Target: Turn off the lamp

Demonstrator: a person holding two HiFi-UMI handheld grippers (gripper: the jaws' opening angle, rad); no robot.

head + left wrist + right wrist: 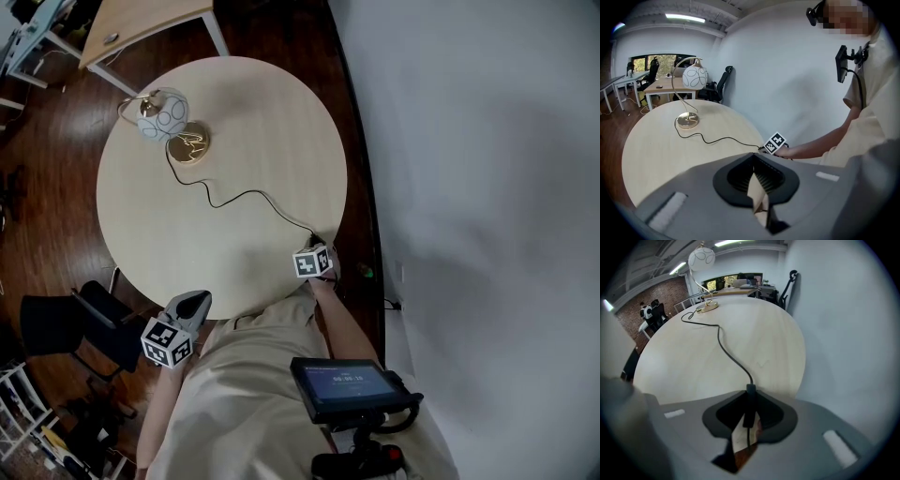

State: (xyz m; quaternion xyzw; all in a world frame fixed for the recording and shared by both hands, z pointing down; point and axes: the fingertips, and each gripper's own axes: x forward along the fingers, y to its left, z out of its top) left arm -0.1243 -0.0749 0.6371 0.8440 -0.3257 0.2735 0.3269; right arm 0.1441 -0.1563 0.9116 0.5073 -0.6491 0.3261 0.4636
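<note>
The lamp [162,114] has a white globe shade and a gold base [192,142] and stands at the far left of the round wooden table [272,112]. Its black cord [246,195] snakes across to the table's near right edge. There my right gripper [321,246] points steeply down, and the cord's inline switch [750,404] sits upright between its jaws, gripped by my right gripper [747,420]. My left gripper [192,302] hangs off the near left edge, jaws together and holding nothing. In the left gripper view the lamp [695,77] and the cord [717,139] lie beyond my left gripper [759,187].
A black office chair [75,319] stands on the dark floor at the lower left. A wooden desk [141,23] is beyond the table. A white wall [487,187] runs close along the right. A screen device [347,386] hangs at my chest.
</note>
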